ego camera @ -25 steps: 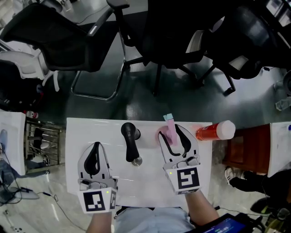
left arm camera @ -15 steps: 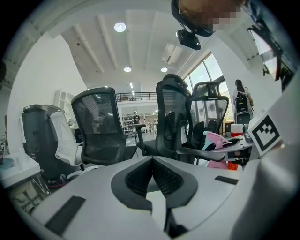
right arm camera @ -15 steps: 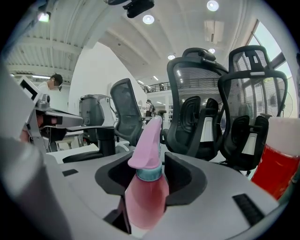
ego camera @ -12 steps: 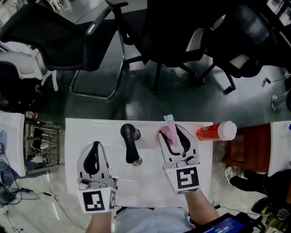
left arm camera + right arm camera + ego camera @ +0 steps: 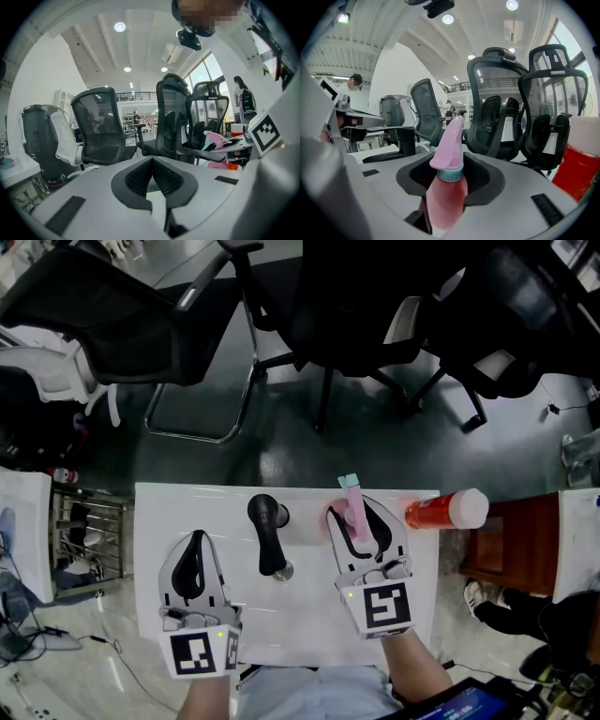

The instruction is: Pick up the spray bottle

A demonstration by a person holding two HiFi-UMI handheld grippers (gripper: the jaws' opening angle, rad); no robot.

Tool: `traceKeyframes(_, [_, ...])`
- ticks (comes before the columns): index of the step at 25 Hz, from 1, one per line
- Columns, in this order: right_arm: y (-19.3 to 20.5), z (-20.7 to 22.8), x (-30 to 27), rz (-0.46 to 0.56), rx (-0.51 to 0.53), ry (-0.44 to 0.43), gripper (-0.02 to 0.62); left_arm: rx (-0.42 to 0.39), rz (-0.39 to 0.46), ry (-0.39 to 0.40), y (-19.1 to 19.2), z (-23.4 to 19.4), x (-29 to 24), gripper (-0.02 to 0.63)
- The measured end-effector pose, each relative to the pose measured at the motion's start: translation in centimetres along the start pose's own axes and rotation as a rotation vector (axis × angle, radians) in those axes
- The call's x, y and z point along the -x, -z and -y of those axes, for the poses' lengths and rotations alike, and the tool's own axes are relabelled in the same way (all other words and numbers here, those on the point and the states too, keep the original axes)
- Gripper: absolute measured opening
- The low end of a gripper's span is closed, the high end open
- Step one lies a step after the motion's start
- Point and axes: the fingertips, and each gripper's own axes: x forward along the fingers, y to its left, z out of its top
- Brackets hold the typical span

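Head view: right of centre, the pink plastic spray bottle with teal collar [image 5: 350, 499] stands upright on the white table [image 5: 300, 615], directly between the jaws of the right gripper [image 5: 354, 517]. Those jaws are spread and have just been closing round it, not yet pinching. At lower left the left gripper [image 5: 198, 545], jaws pressed together, lies well apart.

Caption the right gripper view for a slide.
Right gripper, jaws just closing, brackets the upright pink spray bottle; red bottle at right.

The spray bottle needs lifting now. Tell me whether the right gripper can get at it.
Probably yes: the pink spray bottle stands upright between the jaws of the right gripper, which have just been closing around it, and nothing is in the way.
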Motion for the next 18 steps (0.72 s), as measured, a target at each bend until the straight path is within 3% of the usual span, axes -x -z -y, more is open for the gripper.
traceKeyframes(18, [-0.13,0.14,0.02,0.002,0.001,-0.002,0.16,-0.002,0.008,-0.007,-0.36,-0.02,0.14,0.015])
